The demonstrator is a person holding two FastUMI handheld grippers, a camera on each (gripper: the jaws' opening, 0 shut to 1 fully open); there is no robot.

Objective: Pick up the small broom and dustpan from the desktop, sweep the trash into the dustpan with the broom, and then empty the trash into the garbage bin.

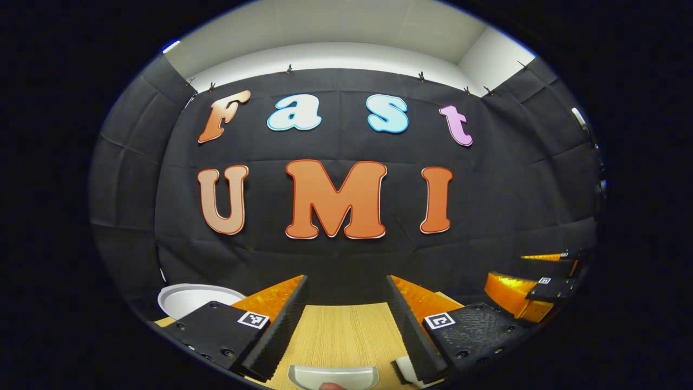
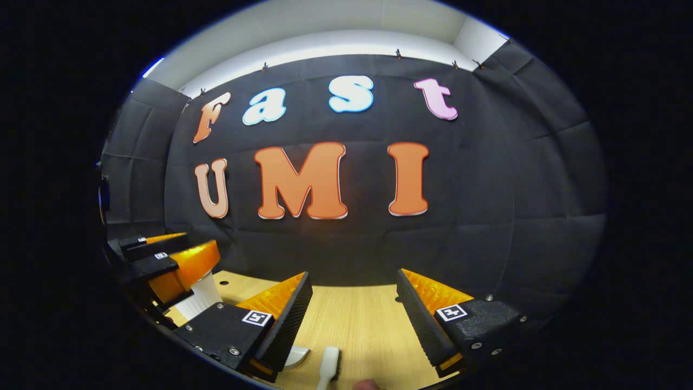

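In the left gripper view, the left gripper (image 1: 346, 319) hung above the wooden desktop (image 1: 346, 330) with its jaws spread wide and nothing between them. At the very bottom edge, between the fingers, lay a pale grey curved piece (image 1: 333, 376), most likely the dustpan, and just beside the right finger a bit of white bristle (image 1: 403, 368) of the small broom peeked out. Farther off to the left, a white garbage bin (image 1: 197, 298) stood at the desk's edge near the black cloth wall (image 1: 346, 260). In the right gripper view, the right gripper (image 2: 352, 317) also hovered over the desktop (image 2: 357, 319), jaws wide apart and holding nothing. Low between its fingers lay the broom's white handle (image 2: 329, 365), with the dustpan's pale rim (image 2: 296, 357) just beside the left finger. Farther away on the left, the other gripper showed against the wall, the white bin (image 2: 201, 300) partly hidden beneath it.
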